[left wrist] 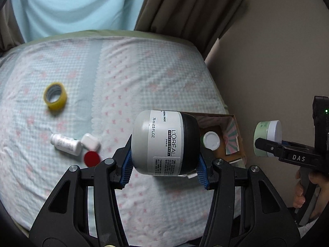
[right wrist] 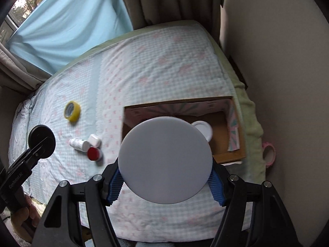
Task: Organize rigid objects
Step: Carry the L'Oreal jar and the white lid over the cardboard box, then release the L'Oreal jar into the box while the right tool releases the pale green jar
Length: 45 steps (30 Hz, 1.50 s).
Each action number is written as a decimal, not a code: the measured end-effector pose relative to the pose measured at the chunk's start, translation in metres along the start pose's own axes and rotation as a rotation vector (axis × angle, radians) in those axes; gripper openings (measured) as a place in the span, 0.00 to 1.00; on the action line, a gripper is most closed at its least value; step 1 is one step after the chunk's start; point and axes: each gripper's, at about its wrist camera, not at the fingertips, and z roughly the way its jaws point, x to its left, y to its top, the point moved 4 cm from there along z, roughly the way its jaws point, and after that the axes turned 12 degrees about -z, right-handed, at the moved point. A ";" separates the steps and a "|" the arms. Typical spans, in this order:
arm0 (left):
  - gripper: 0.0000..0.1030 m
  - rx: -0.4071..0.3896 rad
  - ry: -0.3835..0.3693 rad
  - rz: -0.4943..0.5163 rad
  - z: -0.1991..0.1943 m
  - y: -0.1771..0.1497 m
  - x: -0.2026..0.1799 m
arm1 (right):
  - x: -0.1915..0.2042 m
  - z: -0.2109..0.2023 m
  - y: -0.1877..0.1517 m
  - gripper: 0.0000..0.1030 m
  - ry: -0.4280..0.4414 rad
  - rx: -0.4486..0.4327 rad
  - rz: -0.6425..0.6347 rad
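Above the bed (left wrist: pixel 164 65), left fingers (left wrist: pixel 125 162) clamp a grey jar (left wrist: pixel 162 142); right fingers (right wrist: pixel 116 183) clamp a white-lidded jar (right wrist: pixel 165 160).

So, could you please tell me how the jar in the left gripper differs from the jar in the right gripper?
The grey L'Oréal jar has a black lid, while the pale green jar has a white lid. The grey jar carries bold black lettering; the green jar's label is too small to read. In the left wrist view the grey jar looks narrower and taller, the green one squatter. Both are lidded, lie sideways, and are clamped between jaws above the bed.
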 end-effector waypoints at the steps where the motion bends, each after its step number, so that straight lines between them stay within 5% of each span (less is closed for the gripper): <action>1: 0.46 0.006 0.005 0.002 0.007 -0.002 -0.007 | -0.012 0.005 -0.001 0.64 -0.005 0.008 -0.003; 11: 0.46 0.149 0.074 0.073 0.110 -0.020 -0.053 | -0.086 0.080 -0.010 0.64 -0.021 0.059 -0.040; 23: 0.46 0.329 0.130 0.207 0.229 -0.056 -0.071 | -0.091 0.155 -0.030 0.64 -0.054 0.003 -0.180; 29: 0.47 0.360 0.121 0.270 0.245 -0.073 -0.078 | -0.093 0.169 -0.038 0.66 -0.083 0.011 -0.170; 30: 0.48 0.360 0.124 0.284 0.245 -0.073 -0.079 | -0.095 0.168 -0.038 0.81 -0.094 -0.010 -0.152; 31: 0.66 0.350 0.131 0.301 0.244 -0.072 -0.080 | -0.095 0.163 -0.038 0.96 -0.074 -0.050 -0.142; 32: 0.93 0.324 0.164 0.325 0.241 -0.070 -0.080 | -0.095 0.158 -0.037 1.00 -0.058 -0.084 -0.135; 33: 1.00 0.303 0.204 0.345 0.239 -0.068 -0.078 | -0.095 0.153 -0.036 1.00 -0.067 -0.119 -0.137; 45: 1.00 0.324 0.212 0.259 0.232 -0.058 -0.047 | -0.104 0.155 -0.032 1.00 -0.125 -0.041 -0.154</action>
